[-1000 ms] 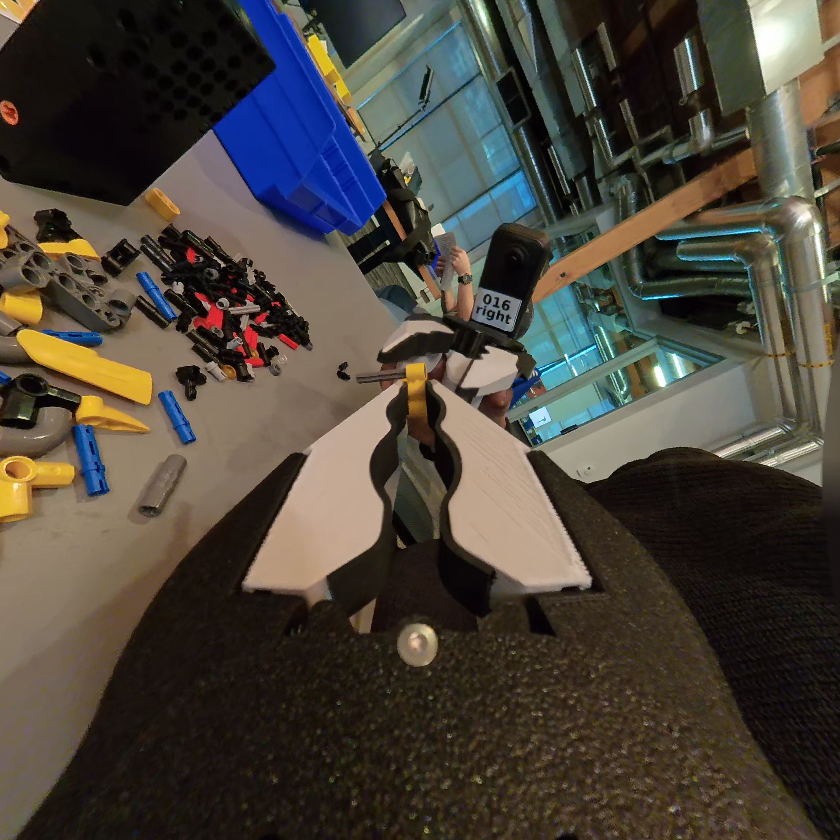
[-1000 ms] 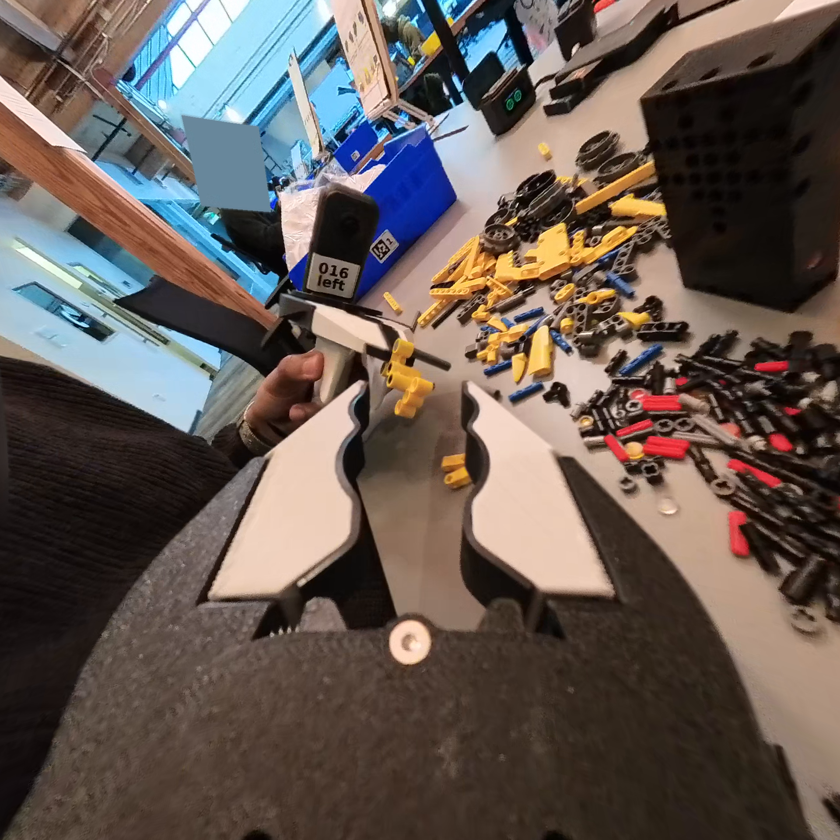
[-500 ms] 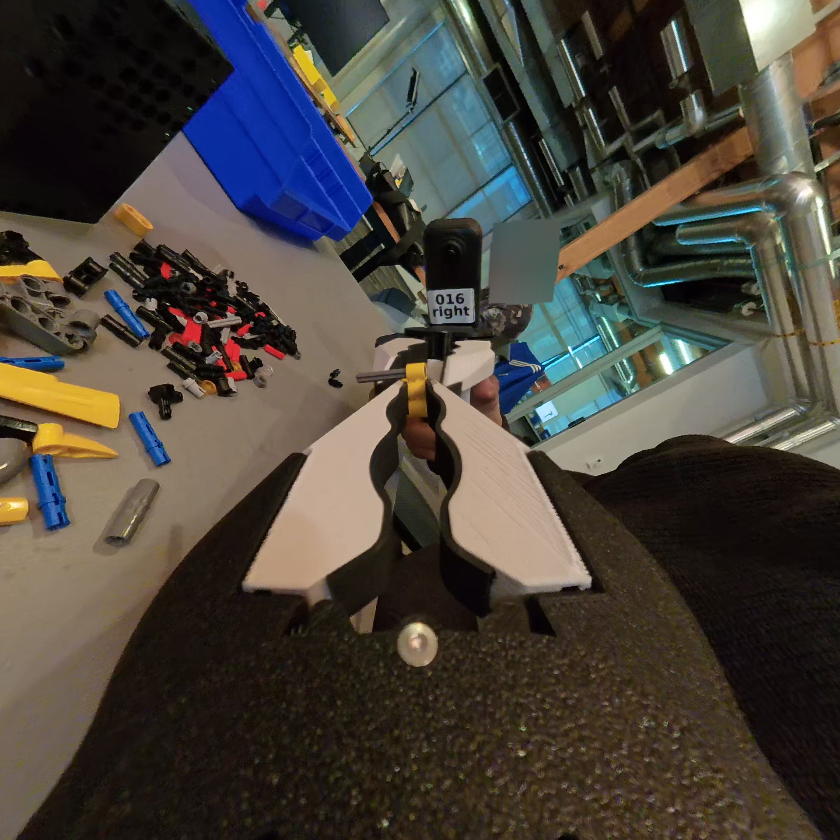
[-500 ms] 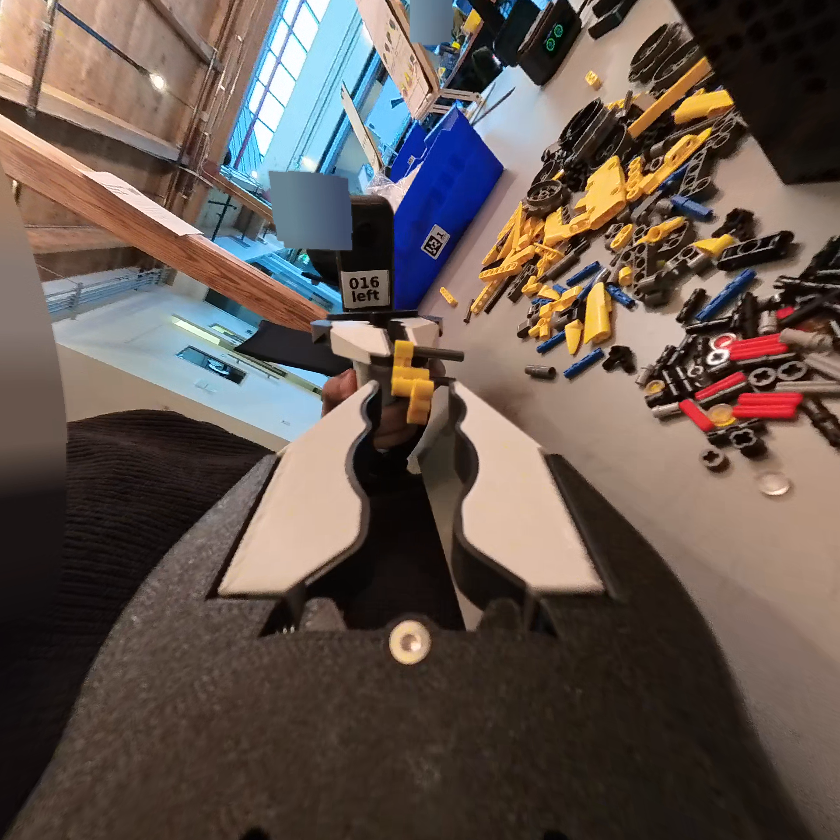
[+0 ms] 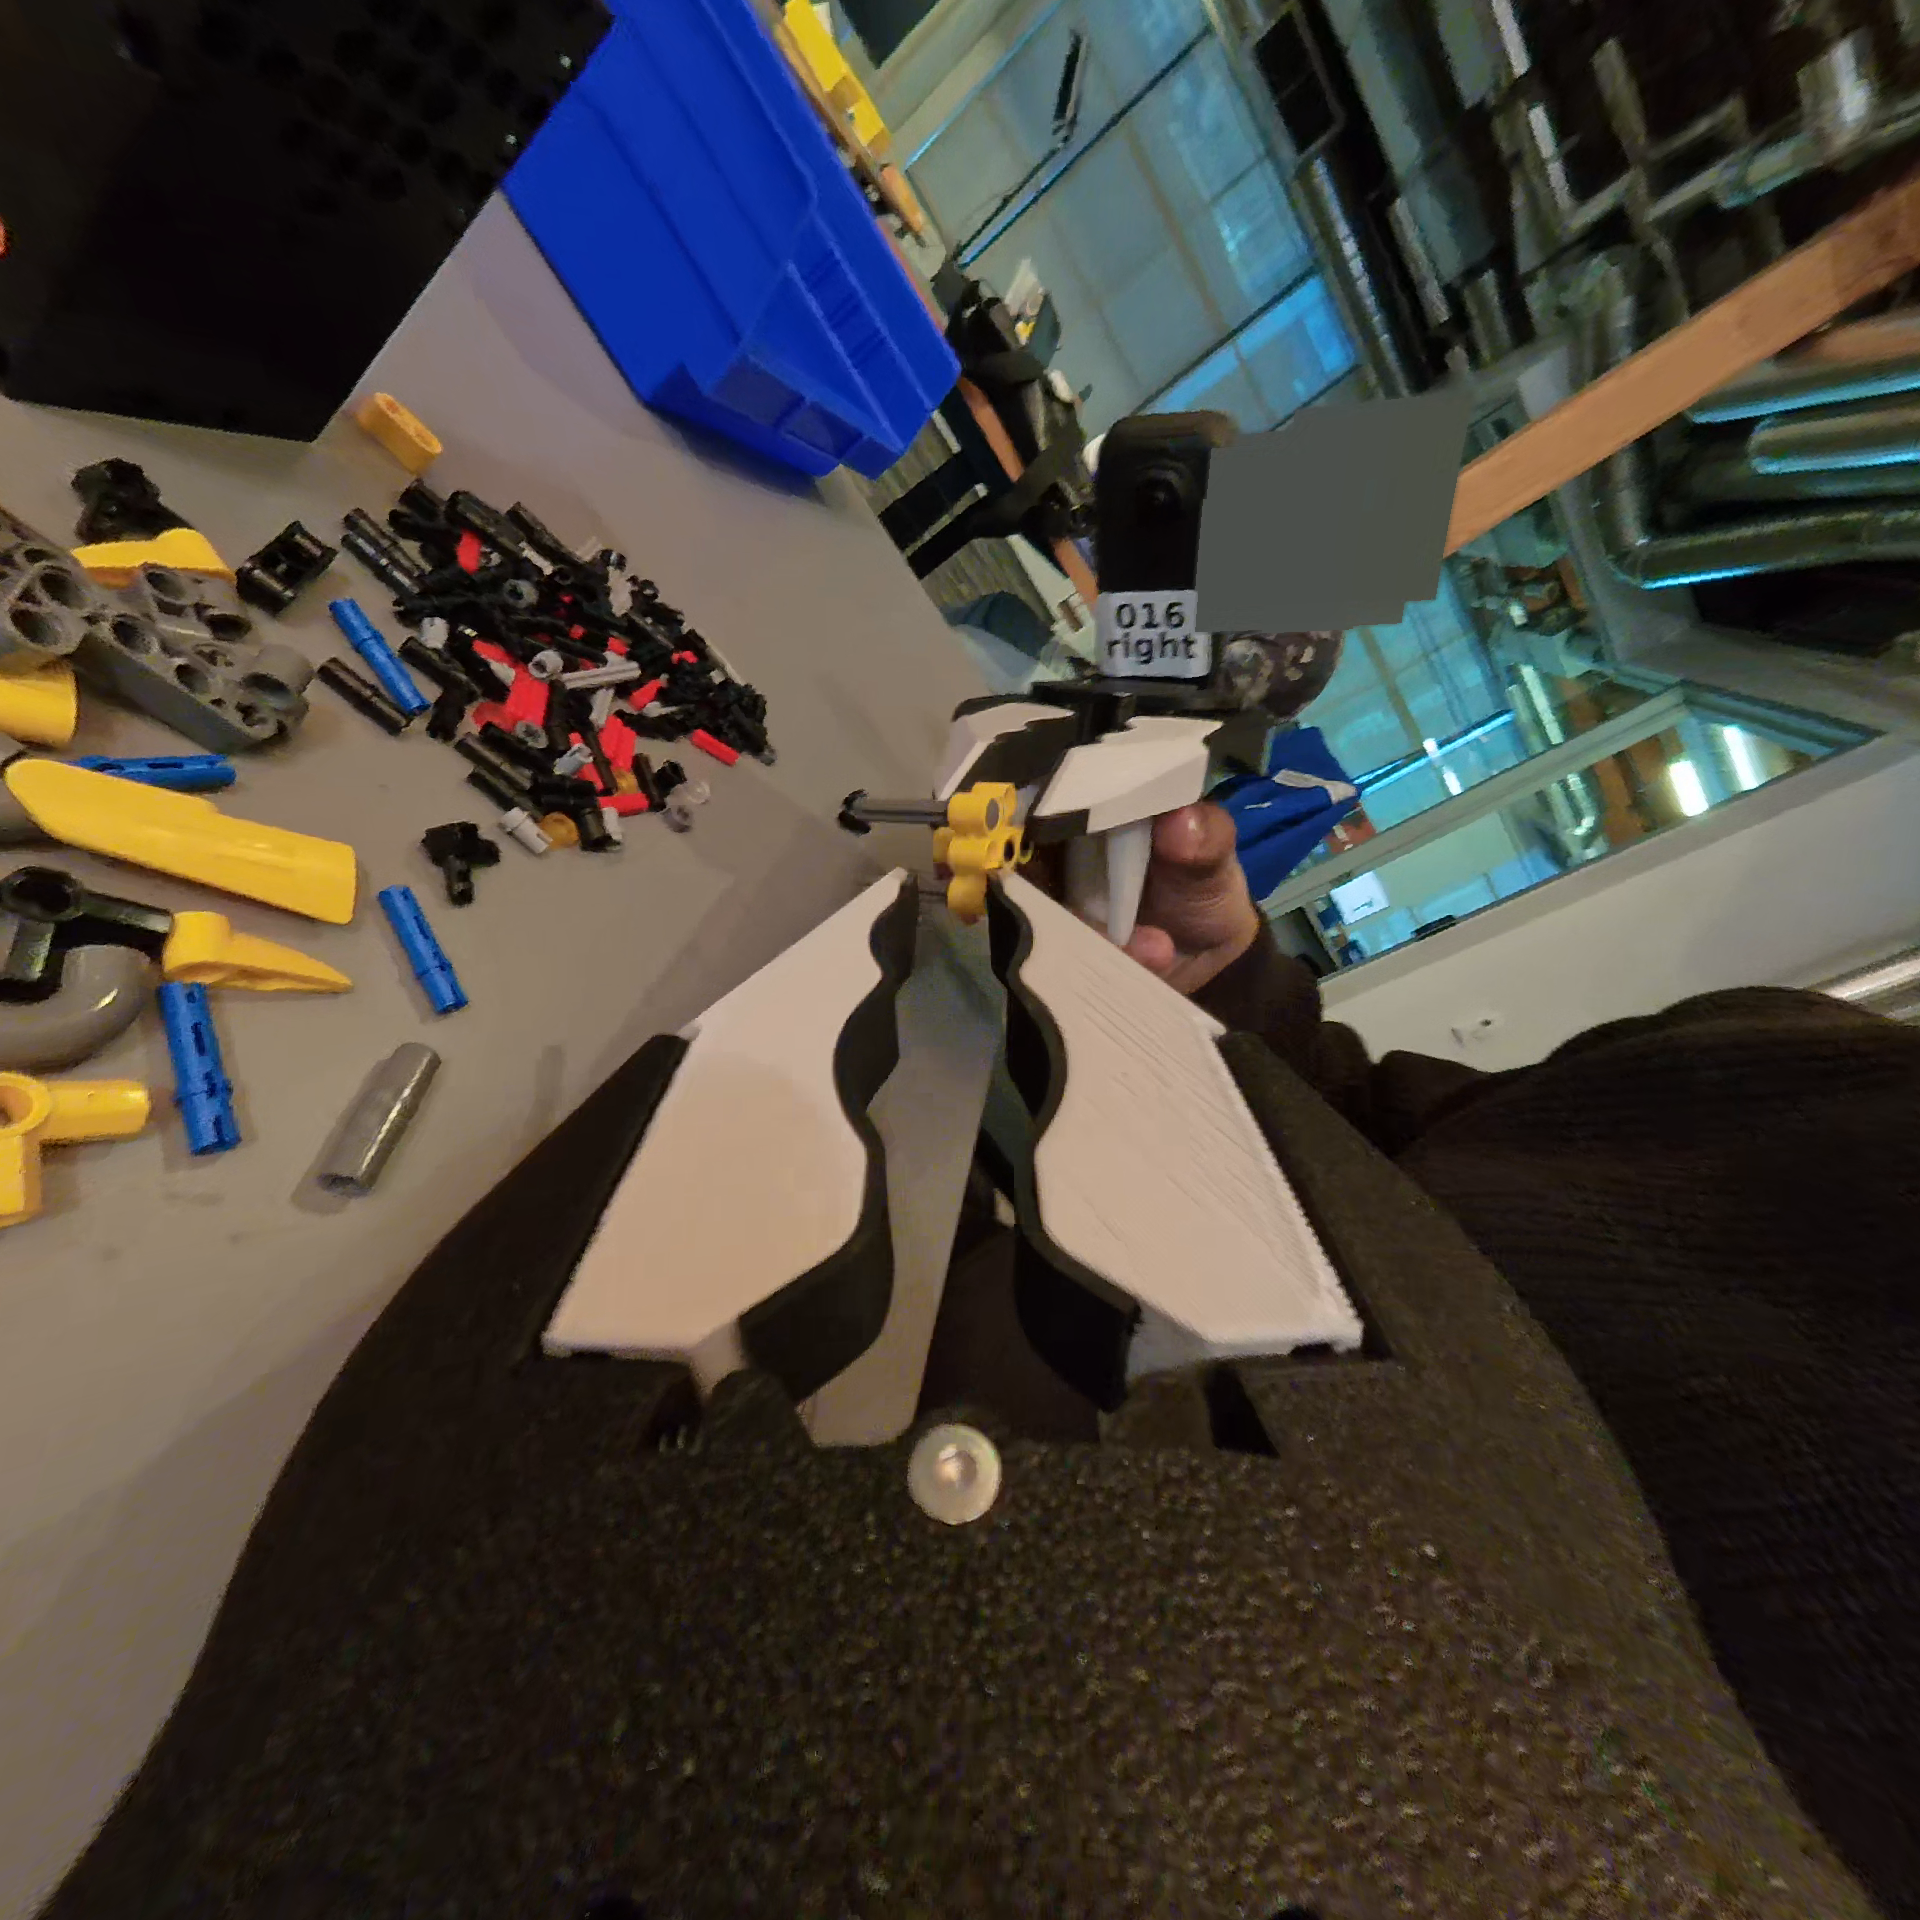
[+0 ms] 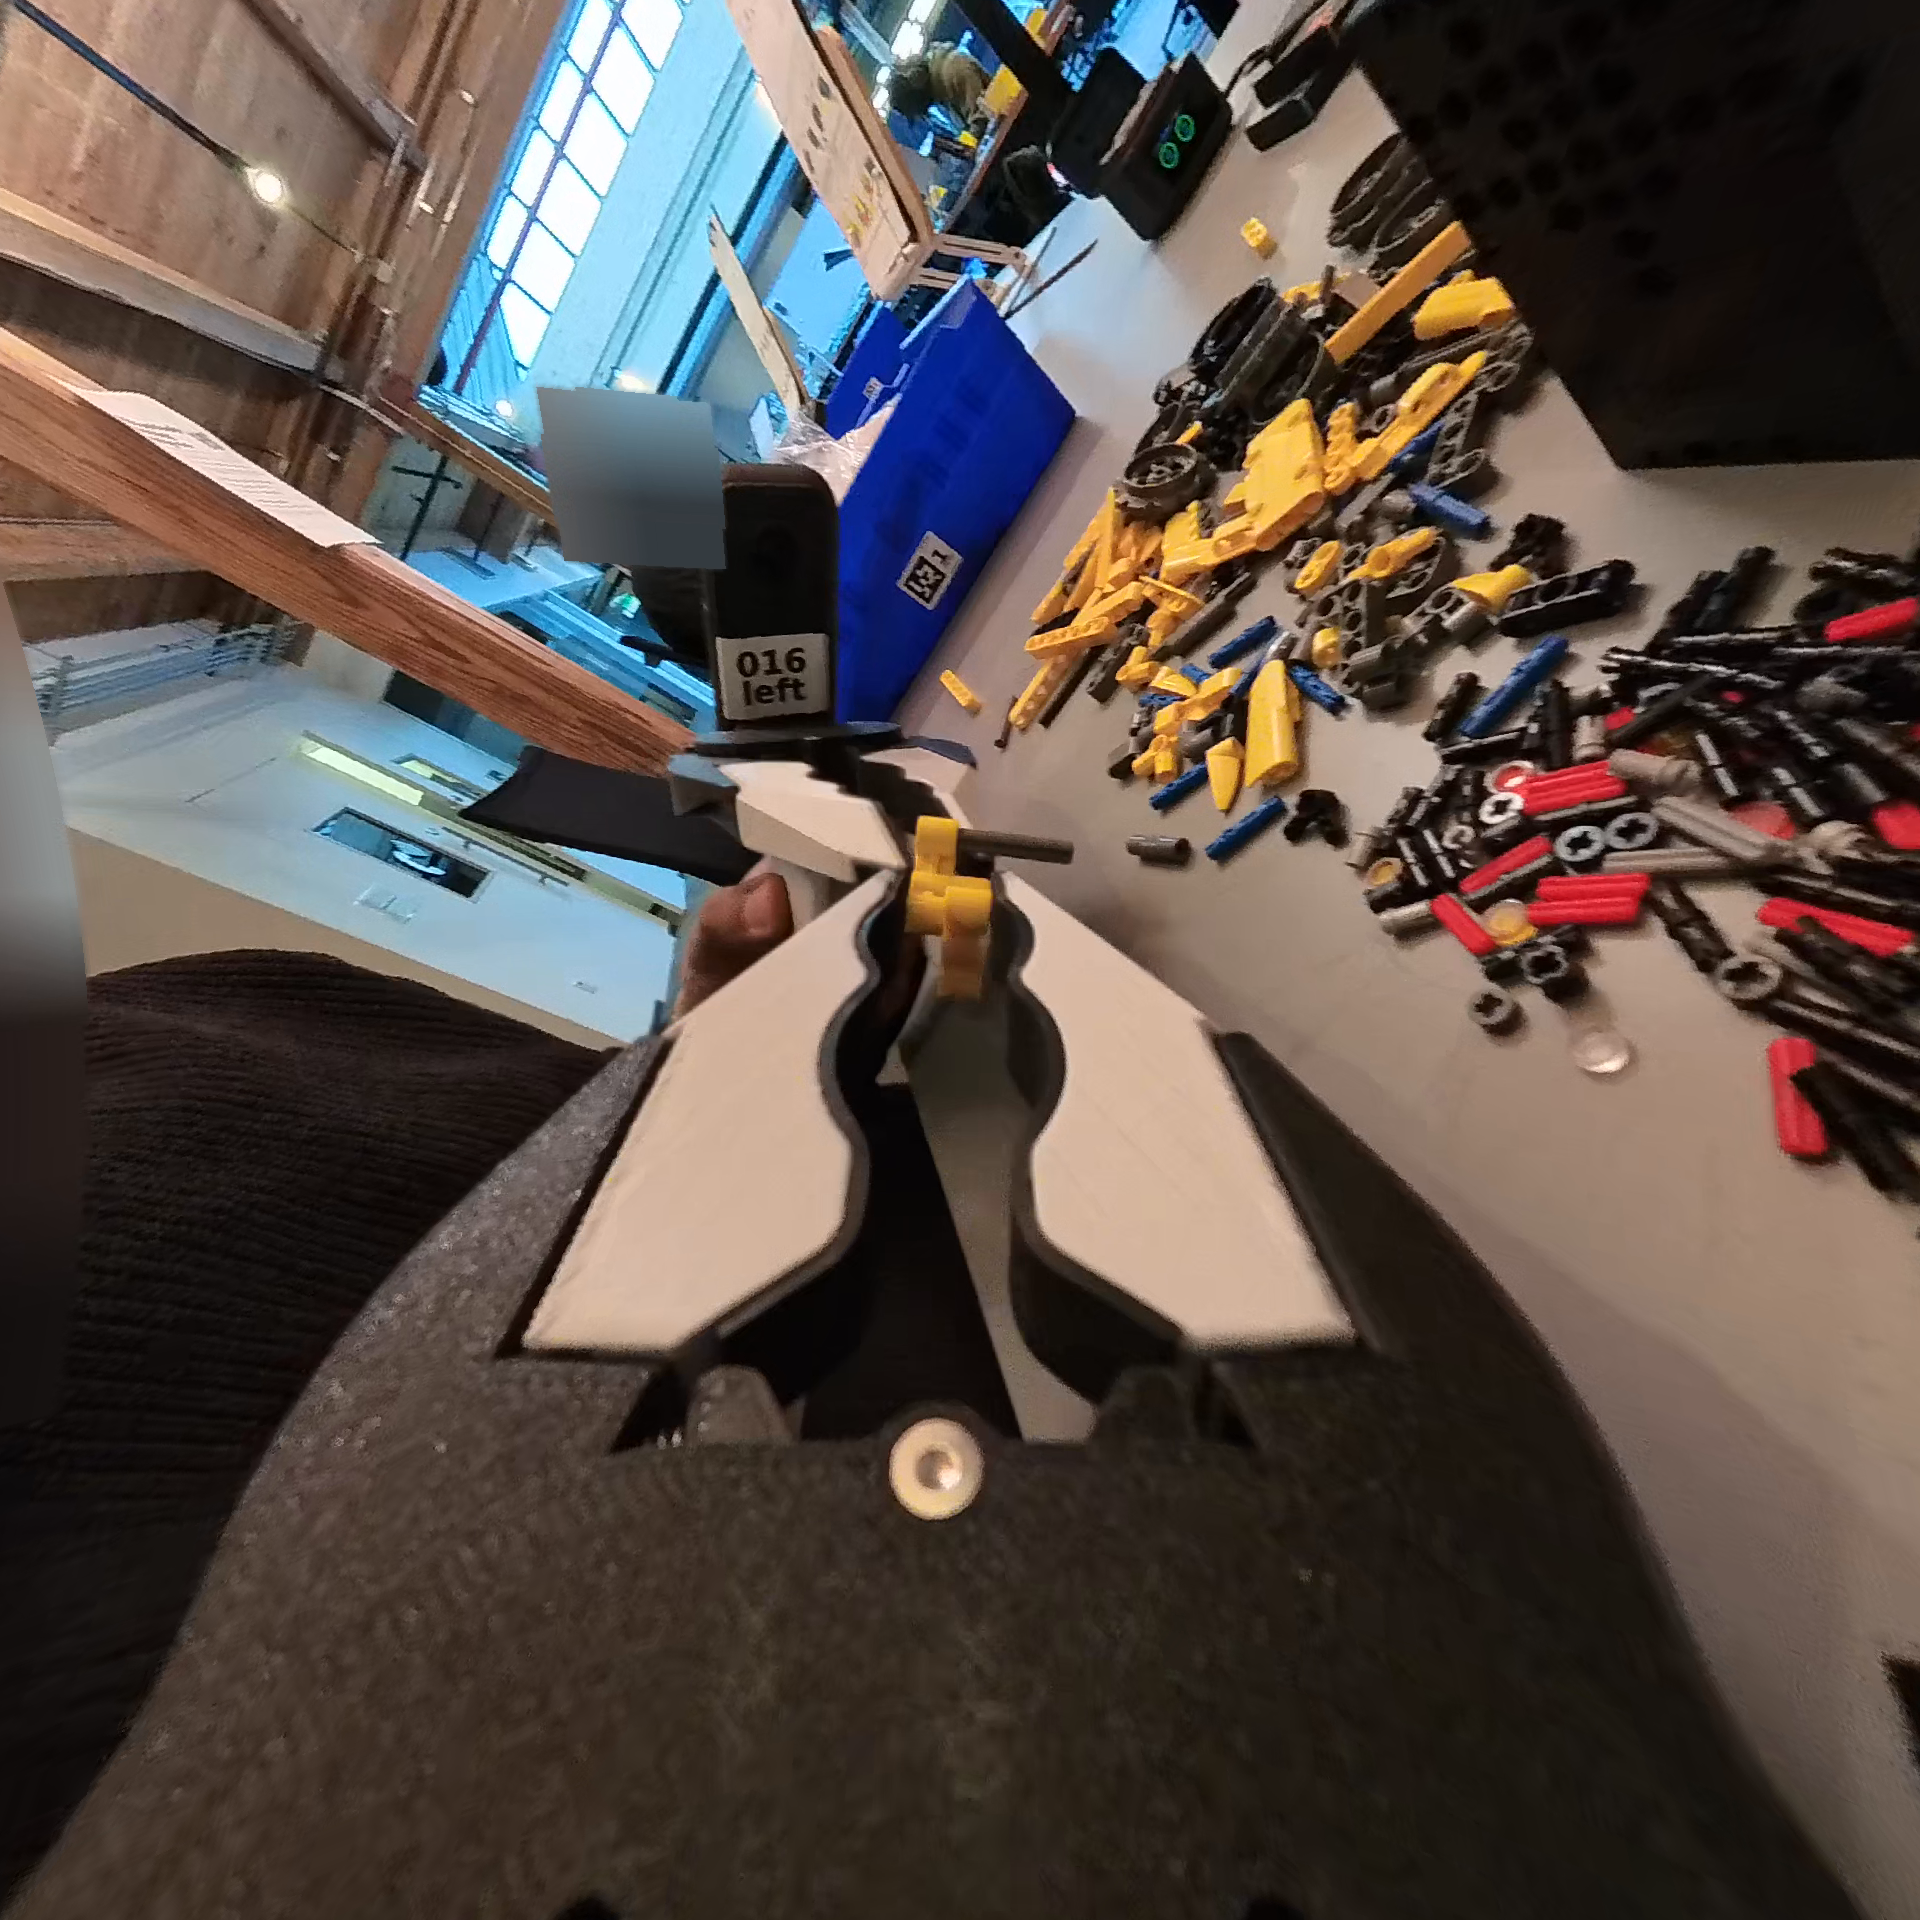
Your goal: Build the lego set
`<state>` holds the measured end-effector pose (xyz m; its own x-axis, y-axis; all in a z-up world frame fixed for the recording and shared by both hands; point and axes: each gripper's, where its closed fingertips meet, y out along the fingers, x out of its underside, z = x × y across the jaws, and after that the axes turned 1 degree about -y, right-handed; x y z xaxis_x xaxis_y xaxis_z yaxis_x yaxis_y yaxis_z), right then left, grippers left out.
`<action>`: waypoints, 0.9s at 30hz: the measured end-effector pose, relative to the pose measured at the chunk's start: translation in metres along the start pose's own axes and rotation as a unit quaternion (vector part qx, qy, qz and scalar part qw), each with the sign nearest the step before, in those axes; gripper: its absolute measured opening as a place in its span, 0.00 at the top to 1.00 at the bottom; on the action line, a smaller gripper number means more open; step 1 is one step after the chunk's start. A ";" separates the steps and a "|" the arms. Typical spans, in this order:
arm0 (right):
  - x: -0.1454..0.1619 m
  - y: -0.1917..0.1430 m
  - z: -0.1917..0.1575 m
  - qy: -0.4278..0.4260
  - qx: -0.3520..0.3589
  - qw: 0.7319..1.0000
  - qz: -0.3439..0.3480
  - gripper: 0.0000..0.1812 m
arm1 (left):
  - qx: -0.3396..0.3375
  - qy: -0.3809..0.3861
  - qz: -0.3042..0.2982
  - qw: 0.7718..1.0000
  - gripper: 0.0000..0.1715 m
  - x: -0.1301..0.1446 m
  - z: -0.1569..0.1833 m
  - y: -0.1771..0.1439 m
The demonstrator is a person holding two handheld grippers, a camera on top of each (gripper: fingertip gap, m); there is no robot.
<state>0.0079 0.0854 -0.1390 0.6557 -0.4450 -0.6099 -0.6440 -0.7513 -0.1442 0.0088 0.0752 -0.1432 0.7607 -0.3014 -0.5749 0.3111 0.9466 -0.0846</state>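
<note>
A small yellow connector assembly (image 5: 975,836) with a black axle (image 5: 894,812) through it hangs in the air above the grey table (image 5: 623,935). My left gripper (image 5: 948,891) is closed on its lower end. My right gripper (image 5: 1023,821) faces it and pinches the same assembly from the far side. In the right wrist view the yellow assembly (image 6: 940,904) sits between the narrow tips of my right gripper (image 6: 943,899). The left gripper (image 6: 904,847) meets it from behind, and the axle (image 6: 1023,849) sticks out to the right. A hand (image 5: 1184,894) holds the right gripper.
A heap of black and red pins (image 5: 582,675) lies on the table, with yellow and blue parts (image 6: 1278,540) beyond it. A grey tube (image 5: 376,1117) lies near my left gripper. A blue bin (image 5: 727,239) and a black perforated box (image 5: 239,177) stand at the back. My left and right fingertips are right by each other.
My right gripper came in from open and apart and narrowed its fingers around the yellow assembly held by the left gripper. The assembly now shows its holed face to the left camera.
</note>
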 end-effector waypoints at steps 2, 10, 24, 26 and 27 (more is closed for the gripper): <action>0.002 -0.003 0.006 -0.009 0.020 1.000 -0.007 0.91 | -0.017 0.007 -0.009 1.000 0.92 0.003 -0.004 0.001; 0.008 -0.014 0.030 -0.085 0.119 0.988 -0.042 0.91 | -0.034 0.015 -0.009 0.999 0.93 0.002 -0.009 -0.002; 0.022 -0.024 0.067 -0.423 0.356 0.811 -0.192 0.91 | -0.043 0.013 -0.012 0.999 0.93 0.004 -0.015 -0.004; 0.023 -0.024 0.068 -0.488 0.382 0.755 -0.214 0.91 | -0.043 0.013 -0.012 0.999 0.93 0.004 -0.015 -0.004; 0.024 -0.024 0.067 -0.521 0.392 0.724 -0.225 0.91 | -0.043 0.013 -0.012 0.999 0.93 0.005 -0.015 -0.004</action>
<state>0.0126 0.1252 -0.2026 0.4787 0.6748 -0.5617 -0.7514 -0.0160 -0.6596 0.0022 0.0714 -0.1580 0.7378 -0.3226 -0.5929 0.2783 0.9456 -0.1683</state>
